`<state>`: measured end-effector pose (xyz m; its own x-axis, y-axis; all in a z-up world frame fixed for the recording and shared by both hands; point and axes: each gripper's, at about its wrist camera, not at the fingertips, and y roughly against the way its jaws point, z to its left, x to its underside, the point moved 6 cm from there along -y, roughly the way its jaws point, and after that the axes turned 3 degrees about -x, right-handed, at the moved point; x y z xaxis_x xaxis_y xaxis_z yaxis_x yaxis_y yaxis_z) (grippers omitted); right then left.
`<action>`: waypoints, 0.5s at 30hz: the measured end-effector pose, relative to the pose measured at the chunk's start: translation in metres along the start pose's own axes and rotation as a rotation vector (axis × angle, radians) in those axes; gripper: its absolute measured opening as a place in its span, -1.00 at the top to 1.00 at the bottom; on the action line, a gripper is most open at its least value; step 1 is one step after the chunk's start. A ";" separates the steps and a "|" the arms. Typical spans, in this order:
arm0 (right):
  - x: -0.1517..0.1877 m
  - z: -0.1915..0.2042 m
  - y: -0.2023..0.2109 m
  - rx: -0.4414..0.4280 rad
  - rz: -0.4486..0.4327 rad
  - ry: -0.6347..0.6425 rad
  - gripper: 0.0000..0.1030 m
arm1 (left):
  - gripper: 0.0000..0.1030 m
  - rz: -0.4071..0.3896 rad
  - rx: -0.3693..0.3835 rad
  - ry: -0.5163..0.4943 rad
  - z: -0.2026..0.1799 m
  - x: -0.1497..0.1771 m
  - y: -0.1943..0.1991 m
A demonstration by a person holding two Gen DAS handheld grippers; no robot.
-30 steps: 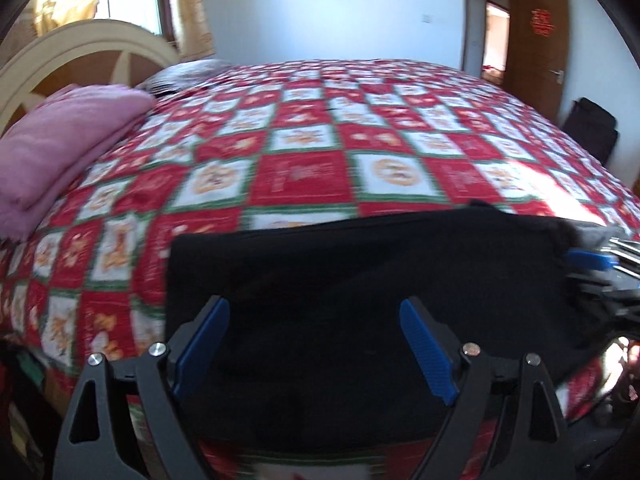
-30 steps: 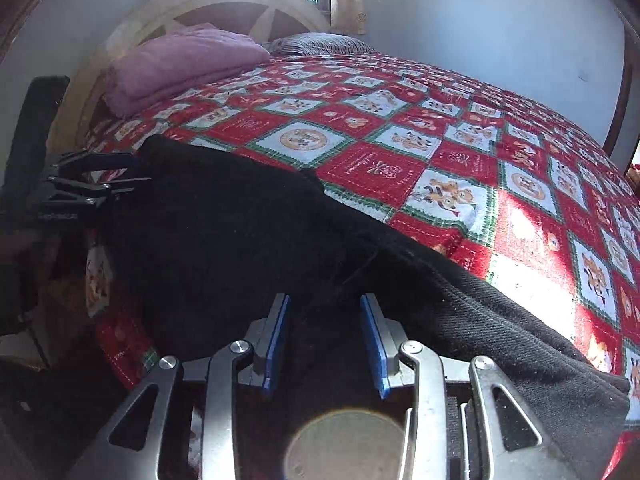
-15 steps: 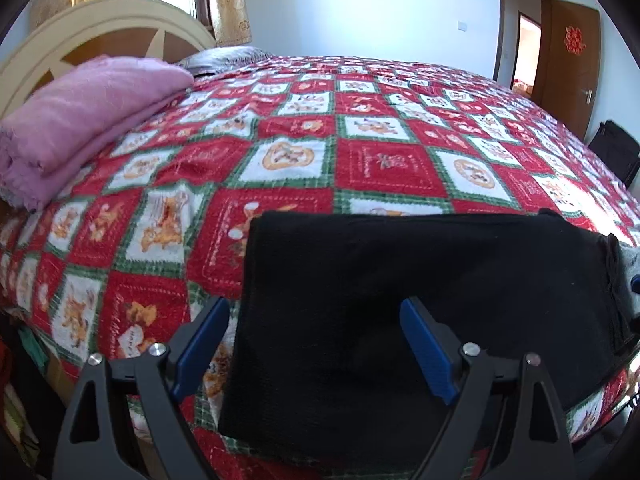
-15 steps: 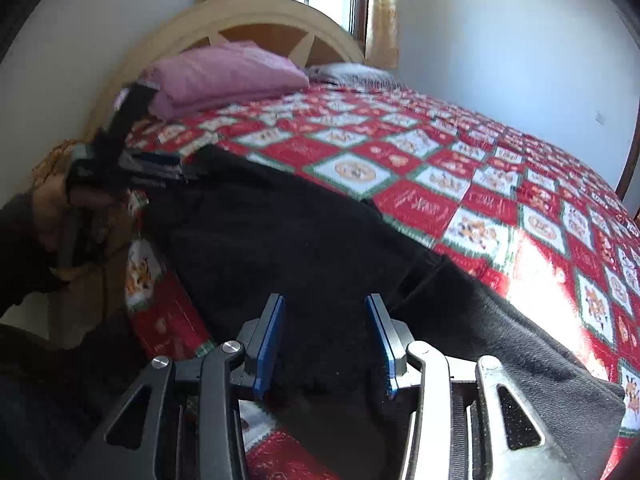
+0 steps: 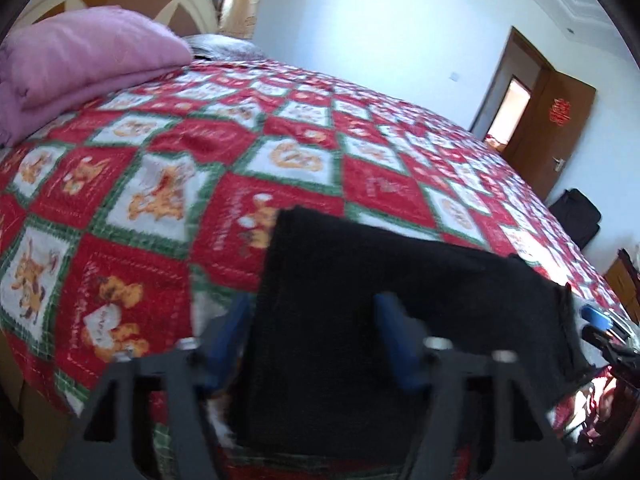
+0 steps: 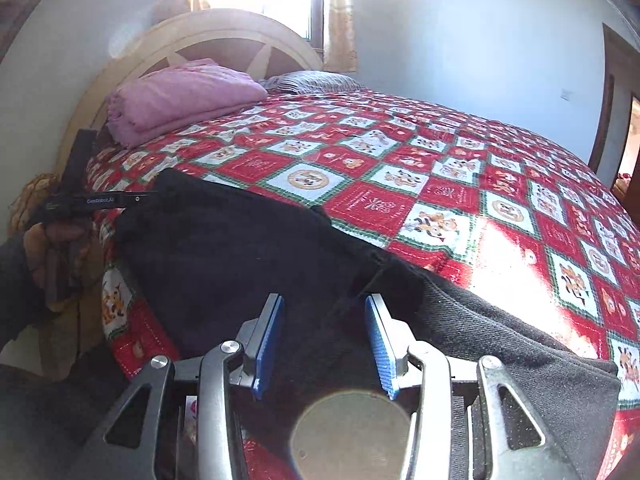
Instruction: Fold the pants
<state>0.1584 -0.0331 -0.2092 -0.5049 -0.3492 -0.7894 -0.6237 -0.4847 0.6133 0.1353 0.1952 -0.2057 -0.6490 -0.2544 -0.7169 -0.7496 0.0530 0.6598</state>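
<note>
Nearest in the left wrist view: the left gripper (image 5: 316, 328), black frame with blue pads, straddles the left end edge of the black knit fabric pants (image 5: 400, 320). Its jaws have just been closing, with the cloth edge between them. The frame is smeared, so whether the pads already pinch cannot be told.

Right wrist view, near: the right gripper (image 6: 326, 344), silver frame with blue ribbed pads, stands part open above the pants (image 6: 248, 256). Dark cloth lies under and between the pads; no pinch is visible, so it reads as released.

The person's hand (image 6: 48, 248), dark sleeve behind it, carries the left gripper (image 6: 120, 199) at the far left end of the garment.

Position: the pants lie along the near edge of the bed on the red, white and green checked bedspread (image 6: 440, 184), some cloth draping over the side. The long axis runs across both views, parallel to the bed edge, from the left gripper's end towards the right end. Which end is the waist cannot be told.

Handling, as judged: soft, limp, fairly thick fabric, moderately heavy, not slippery, not fragile. It will sag between grips and the layers may slide apart. Best taken at the end edge or corners, all layers pinched together.

Farther: a folded pink blanket (image 6: 184, 96) at the cream arched wooden headboard (image 6: 208, 36); a brown wooden door (image 5: 552, 120) in the far wall.
</note>
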 end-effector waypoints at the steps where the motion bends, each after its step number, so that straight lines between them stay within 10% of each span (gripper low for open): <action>1: 0.000 -0.001 0.000 0.000 0.001 -0.002 0.13 | -0.18 0.000 -0.018 -0.019 -0.002 0.000 0.000; 15: 0.005 0.007 -0.005 0.010 0.015 0.034 0.11 | -0.08 0.050 0.012 -0.068 0.007 0.009 -0.005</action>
<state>0.1543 -0.0266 -0.2159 -0.4939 -0.3833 -0.7805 -0.6224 -0.4710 0.6251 0.1326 0.1992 -0.2165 -0.6930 -0.1851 -0.6967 -0.7169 0.0758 0.6930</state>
